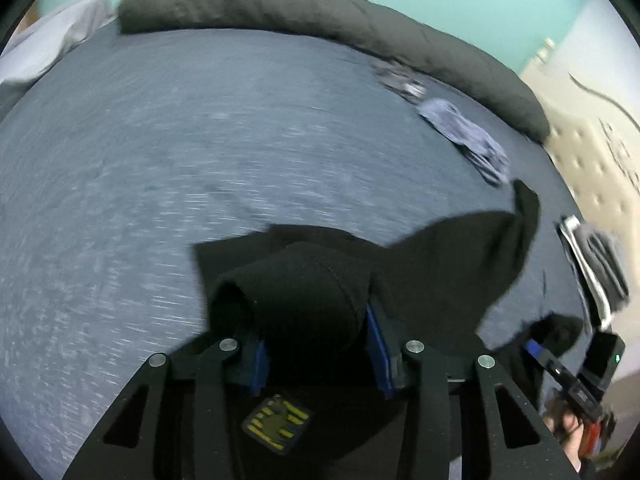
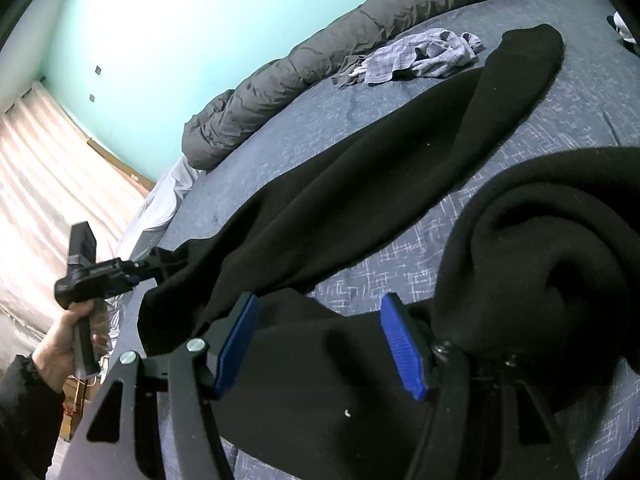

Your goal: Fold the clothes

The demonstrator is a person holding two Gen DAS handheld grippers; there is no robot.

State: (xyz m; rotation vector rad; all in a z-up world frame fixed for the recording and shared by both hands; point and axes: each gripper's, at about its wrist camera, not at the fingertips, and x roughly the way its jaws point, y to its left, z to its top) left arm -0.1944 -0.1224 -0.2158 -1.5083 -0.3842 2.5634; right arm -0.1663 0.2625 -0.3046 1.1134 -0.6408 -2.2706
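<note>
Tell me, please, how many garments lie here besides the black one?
3: dark one by duvet, checked one beside it, striped one at bed's edge; more may be hidden.

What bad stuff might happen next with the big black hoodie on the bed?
1. A thick fold of the black hoodie bunches between the left gripper pads; it might slip out.
2. The right gripper pads stand apart over the cloth, so that side may sag.
3. The long sleeve could drag toward the checked garment.

Black garment (image 2: pixel 360 184); blue crosshatch bedsheet (image 1: pixel 200 140); grey duvet (image 2: pixel 320 60); plaid cloth (image 2: pixel 420 58); blue claw pads (image 2: pixel 400 344)
</note>
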